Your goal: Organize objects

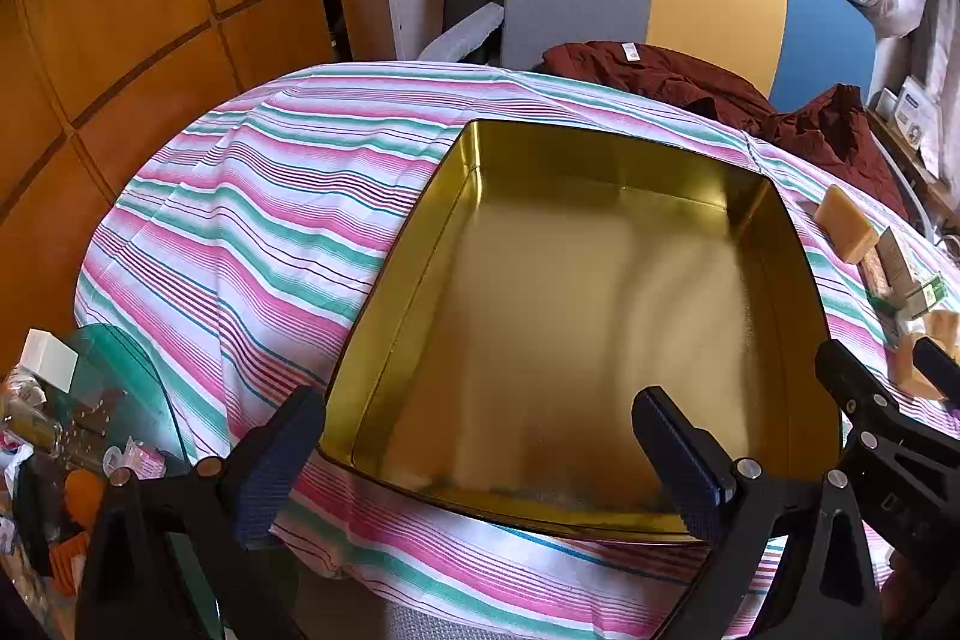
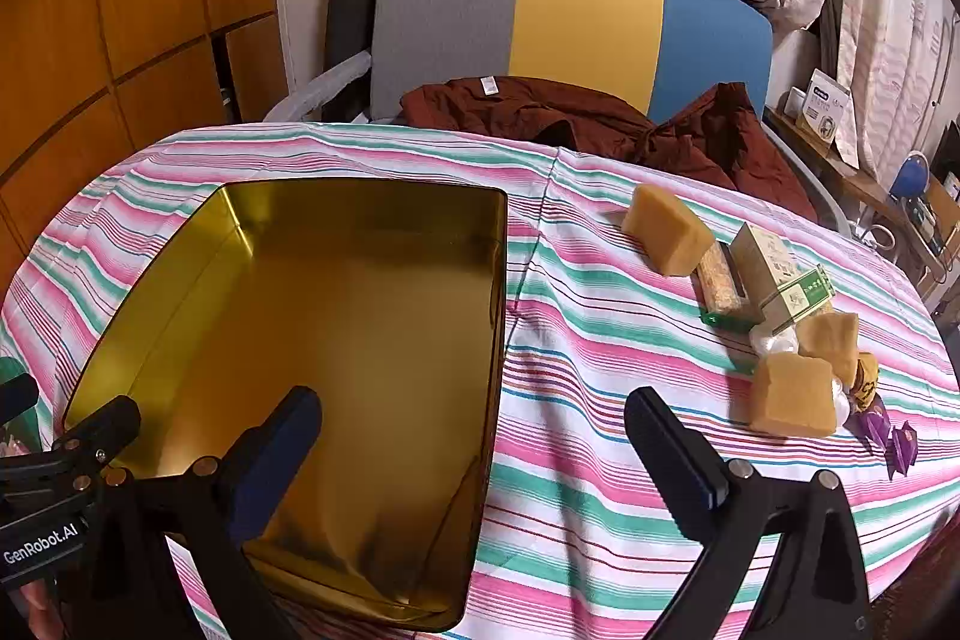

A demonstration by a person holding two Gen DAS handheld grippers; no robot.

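- Plainly, nothing is packed yet: the shallow rectangular gold metal tin (image 2: 336,316) lies open and empty on the left of the pink, green and white striped cloth (image 2: 600,400), its shiny floor bare.
- Above the tin's near edge hangs the left gripper (image 1: 474,460), its dark blue-padded jaws spread wide and holding nothing.
- Just right of it, the right gripper (image 2: 474,454) is equally wide apart and empty, one finger over the tin, the other over cloth.
- Risk, as I judge it: the tin looks light and slick, so a finger catching its thin rim could slide or tip it and ruck up the cloth.
- Well apart to the right sit the pieces to be sorted: a tan sponge-like block (image 2: 666,232) at the far end, a slim beige-and-green carton (image 2: 780,280) resting on a green tray, then two more tan blocks (image 2: 792,394) touching a white lump and purple wrapped sweets (image 2: 894,442).
- Crowded together like that, a wide grab could nudge neighbours off the near right edge.
- Soft blocks may squash or spring free.
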